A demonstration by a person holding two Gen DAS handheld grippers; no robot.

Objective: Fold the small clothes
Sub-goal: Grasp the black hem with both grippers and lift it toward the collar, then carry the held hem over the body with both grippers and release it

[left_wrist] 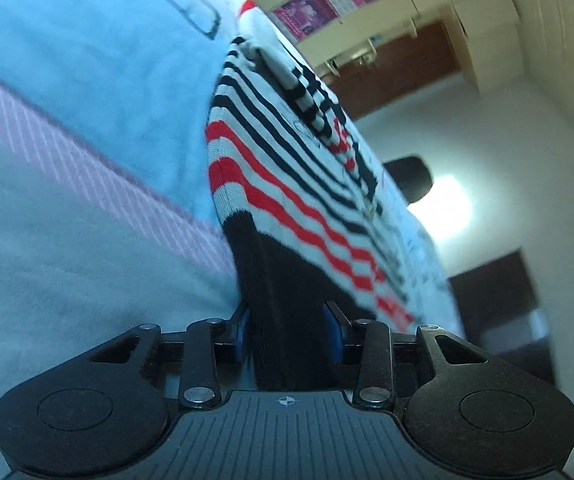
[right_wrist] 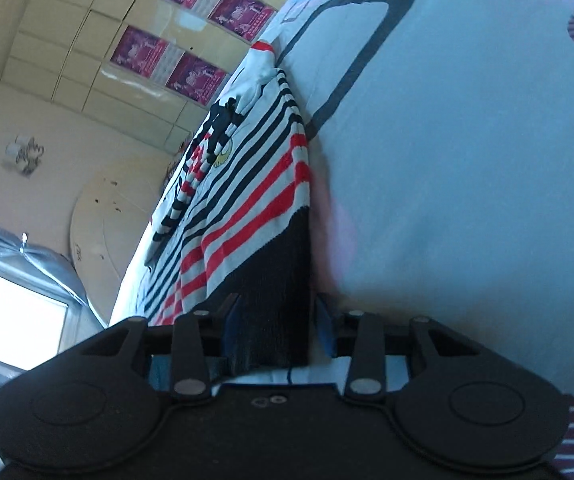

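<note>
A small knitted sweater [left_wrist: 287, 168] with black, red and white stripes and a black hem lies spread on a pale blue bedsheet [left_wrist: 87, 80]. My left gripper [left_wrist: 289, 328] is shut on the black hem at one corner. The sweater also shows in the right wrist view [right_wrist: 247, 192], where my right gripper [right_wrist: 273, 328] is shut on the black hem at the other corner. A sleeve with a white and red cuff [right_wrist: 261, 60] lies folded over the sweater's body at its far end.
The bedsheet [right_wrist: 467, 160] has dark printed outlines and a pink striped band [left_wrist: 87, 168]. Beyond the bed are cream cupboards with purple posters [right_wrist: 191, 28], a bright window [right_wrist: 11, 320] and a dark chair back [left_wrist: 407, 180].
</note>
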